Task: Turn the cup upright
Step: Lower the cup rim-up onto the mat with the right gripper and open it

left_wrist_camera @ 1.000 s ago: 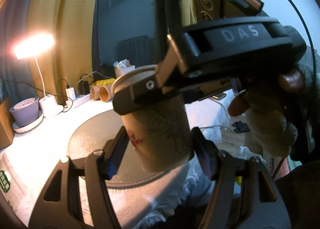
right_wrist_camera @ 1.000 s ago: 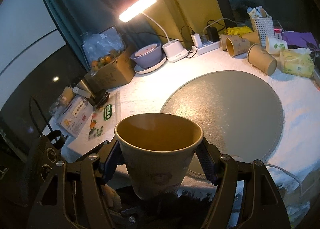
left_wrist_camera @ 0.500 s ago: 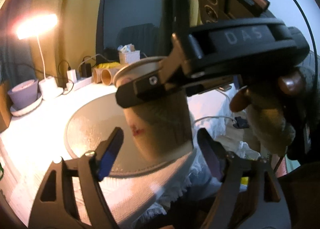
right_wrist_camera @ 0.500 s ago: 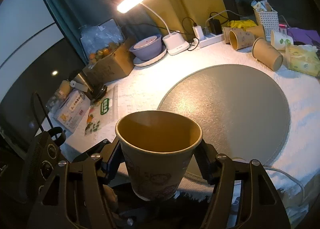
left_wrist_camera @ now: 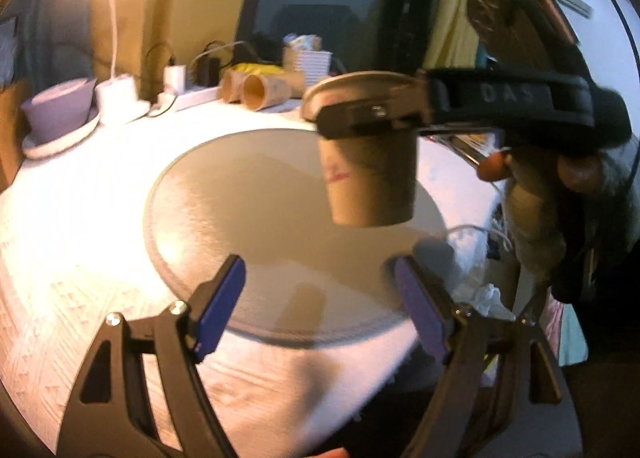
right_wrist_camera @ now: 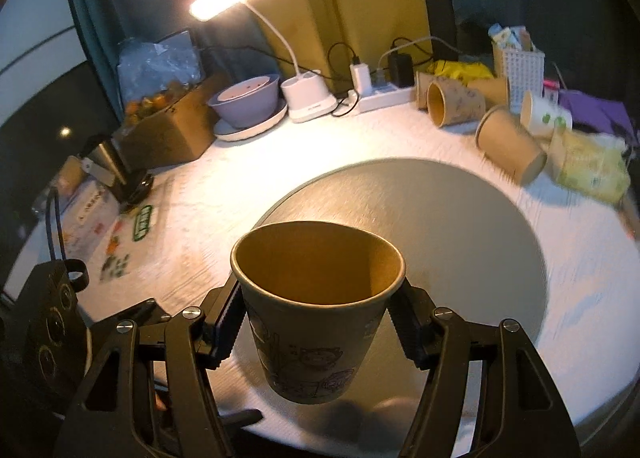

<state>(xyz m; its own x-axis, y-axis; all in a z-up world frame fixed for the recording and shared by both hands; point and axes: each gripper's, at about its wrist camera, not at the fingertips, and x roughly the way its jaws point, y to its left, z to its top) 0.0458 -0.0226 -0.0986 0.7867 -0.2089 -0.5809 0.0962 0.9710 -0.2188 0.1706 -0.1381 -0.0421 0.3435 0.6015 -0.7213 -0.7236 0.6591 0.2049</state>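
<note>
A brown paper cup (right_wrist_camera: 316,310) with cartoon drawings stands upright, mouth up, held in the air above the round grey mat (right_wrist_camera: 460,226). My right gripper (right_wrist_camera: 316,322) is shut on the cup just below its rim. In the left wrist view the same cup (left_wrist_camera: 370,182) hangs over the mat (left_wrist_camera: 248,218), clamped by the right gripper's black fingers (left_wrist_camera: 372,118). My left gripper (left_wrist_camera: 320,298) is open and empty, its blue pads apart, a little short of the cup and below it.
Several paper cups (right_wrist_camera: 508,146) lie on their sides at the back right by a white basket (right_wrist_camera: 518,62) and a tissue pack (right_wrist_camera: 588,166). A lit desk lamp (right_wrist_camera: 308,98), purple bowl (right_wrist_camera: 246,102), power strip (right_wrist_camera: 380,92) and cardboard box (right_wrist_camera: 168,126) line the back.
My left gripper has let go of the cup, opened wide and drawn back from it. The right gripper keeps the cup upright and has carried it further over the mat.
</note>
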